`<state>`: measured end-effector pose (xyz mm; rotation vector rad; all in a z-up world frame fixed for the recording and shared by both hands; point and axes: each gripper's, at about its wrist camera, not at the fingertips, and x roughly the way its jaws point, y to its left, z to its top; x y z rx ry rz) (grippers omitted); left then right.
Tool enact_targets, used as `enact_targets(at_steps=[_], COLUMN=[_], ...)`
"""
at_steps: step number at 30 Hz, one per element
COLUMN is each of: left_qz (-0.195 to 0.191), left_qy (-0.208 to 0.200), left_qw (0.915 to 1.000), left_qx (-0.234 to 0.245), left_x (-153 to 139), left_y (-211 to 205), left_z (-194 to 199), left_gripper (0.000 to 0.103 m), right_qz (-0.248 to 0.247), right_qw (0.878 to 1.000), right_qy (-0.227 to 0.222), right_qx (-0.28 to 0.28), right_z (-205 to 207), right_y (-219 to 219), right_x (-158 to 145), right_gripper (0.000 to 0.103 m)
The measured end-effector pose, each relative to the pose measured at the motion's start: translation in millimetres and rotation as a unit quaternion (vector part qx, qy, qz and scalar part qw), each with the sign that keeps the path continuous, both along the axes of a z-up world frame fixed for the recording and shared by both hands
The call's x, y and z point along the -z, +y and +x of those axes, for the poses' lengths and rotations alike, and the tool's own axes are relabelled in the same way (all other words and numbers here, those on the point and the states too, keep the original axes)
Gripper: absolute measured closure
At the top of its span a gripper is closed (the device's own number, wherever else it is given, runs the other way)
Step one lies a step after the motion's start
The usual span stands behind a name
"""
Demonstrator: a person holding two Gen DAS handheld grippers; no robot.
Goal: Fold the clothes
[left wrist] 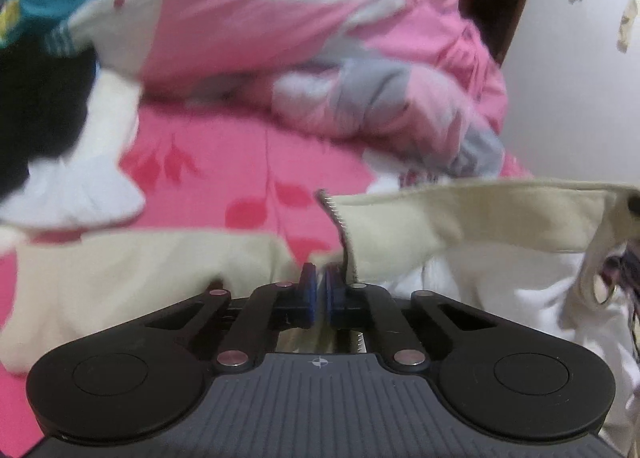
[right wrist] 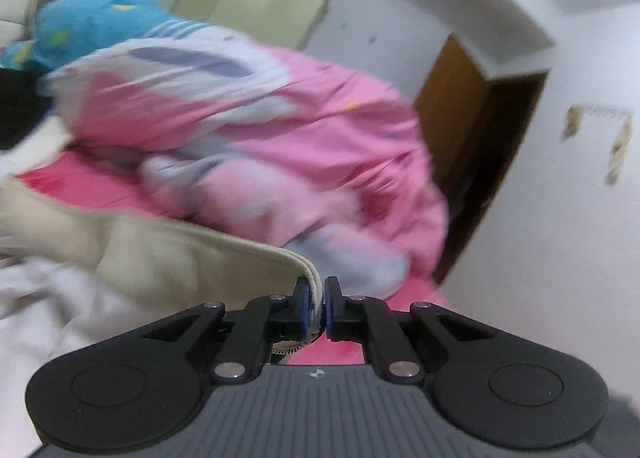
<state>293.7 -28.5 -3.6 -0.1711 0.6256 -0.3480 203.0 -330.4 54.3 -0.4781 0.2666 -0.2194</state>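
Cream garment [left wrist: 460,217] is clamped at its edge by both left tongs [left wrist: 320,290] and right tongs [right wrist: 316,304], nearly closed.

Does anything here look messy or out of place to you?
Yes. Behind the cream garment that both tongs pinch, a pink quilt lies crumpled in a heap on the pink sheet, not spread flat. The garment's zip hangs open. Nothing looks torn or spilled.
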Motion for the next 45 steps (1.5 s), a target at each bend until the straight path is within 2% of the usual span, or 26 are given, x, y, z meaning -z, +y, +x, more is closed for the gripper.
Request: enact_targets(at_steps=[4, 7, 10, 14, 17, 20, 22, 25, 27, 28, 29, 30, 31, 34, 38, 40, 43, 45], left_qz=[0.005, 0.017, 0.022, 0.05, 0.079, 0.106, 0.121, 0.109, 0.095, 0.088, 0.081, 0.074, 0.067, 0.045, 0.013, 0.0, 0.003, 0.015], left_qy=[-0.034, -0.067, -0.095, -0.12, -0.118, -0.106, -0.083, -0.062, -0.051, -0.045, -0.04, -0.035, -0.029, -0.014, -0.005, 0.002, 0.013, 0.028], left_qw=[0.9994, 0.9975, 0.9949, 0.9908, 0.9889, 0.9871, 0.9873, 0.9905, 0.9928, 0.9939, 0.9948, 0.9957, 0.9964, 0.9981, 0.9985, 0.9988, 0.9996, 0.9995], left_qx=[-0.006, -0.012, -0.025, -0.037, -0.045, -0.055, -0.061, -0.056, -0.052, -0.05, -0.047, -0.045, -0.043, -0.038, -0.053, -0.049, -0.027, -0.007], left_x=[-17.3, -27.7, -36.8, -35.4, -17.8, 4.2, 22.0, 19.9, 13.4, 10.2, 7.0, 3.8, 0.6, -11.2, -43.3, -53.3, -59.3, -52.9], left_y=[-6.3, -16.6, -22.9, -35.3, -43.9, -49.4, -51.1, -40.1, -30.4, -25.6, -20.8, -16.0, -11.2, 5.8, 52.2, 75.2, 97.3, 103.1], left_z=[6.9, 15.7, 29.3, 52.5, 72.3, 88.7, 96.9, 92.6, 86.9, 84.1, 81.3, 78.5, 75.6, 64.2, 16.9, -11.6, -50.6, -74.0], left_gripper=[0.101, 0.102, 0.102, 0.102, 0.102, 0.102, 0.102, 0.101, 0.1, 0.097, 0.094, 0.085, 0.073, 0.064, 0.056, 0.051, 0.045, 0.04], right_qz=[-0.052, -0.069, -0.077, -0.069, -0.05, -0.035, -0.02, 0.014, 0.016, 0.02, 0.032, 0.044, 0.056, 0.092, 0.171, 0.218, 0.285, 0.336], right_qw=[0.997, 0.996, 0.995, 0.995, 0.997, 0.998, 0.999, 0.994, 0.99, 0.988, 0.987, 0.986, 0.984, 0.983, 0.972, 0.963, 0.945, 0.925], right_qy=[-0.048, -0.053, -0.063, -0.066, -0.045, -0.007, 0.027, 0.098, 0.132, 0.147, 0.152, 0.158, 0.162, 0.156, 0.159, 0.157, 0.151, 0.15], right_qx=[0.026, 0.027, 0.027, 0.031, 0.039, 0.043, 0.044, 0.044, 0.04, 0.038, 0.038, 0.038, 0.037, 0.032, 0.02, -0.006, -0.057, -0.095], right_z=[51.5, 96.5, 133.6, 183.8, 222.2, 256.3, 272.6, 289.6, 292.3, 292.6, 289.1, 285.5, 280.9, 254.1, 201.2, 164.4, 99.7, 56.6], right_y=[-23.6, -31.3, -32.9, -37.0, -40.4, -43.3, -43.7, -44.4, -44.7, -45.5, -48.8, -52.1, -55.6, -71.0, -91.2, -93.1, -90.4, -87.0], right_x=[-24.2, -35.5, -41.8, -37.0, -10.2, 36.6, 73.7, 125.5, 140.3, 144.3, 134.4, 124.4, 114.0, 75.6, 25.3, -1.0, -37.8, -59.1], right_gripper=[0.095, 0.096, 0.096, 0.096, 0.096, 0.096, 0.096, 0.095, 0.093, 0.09, 0.076, 0.057, 0.052, 0.037, 0.035, 0.035, 0.035, 0.035])
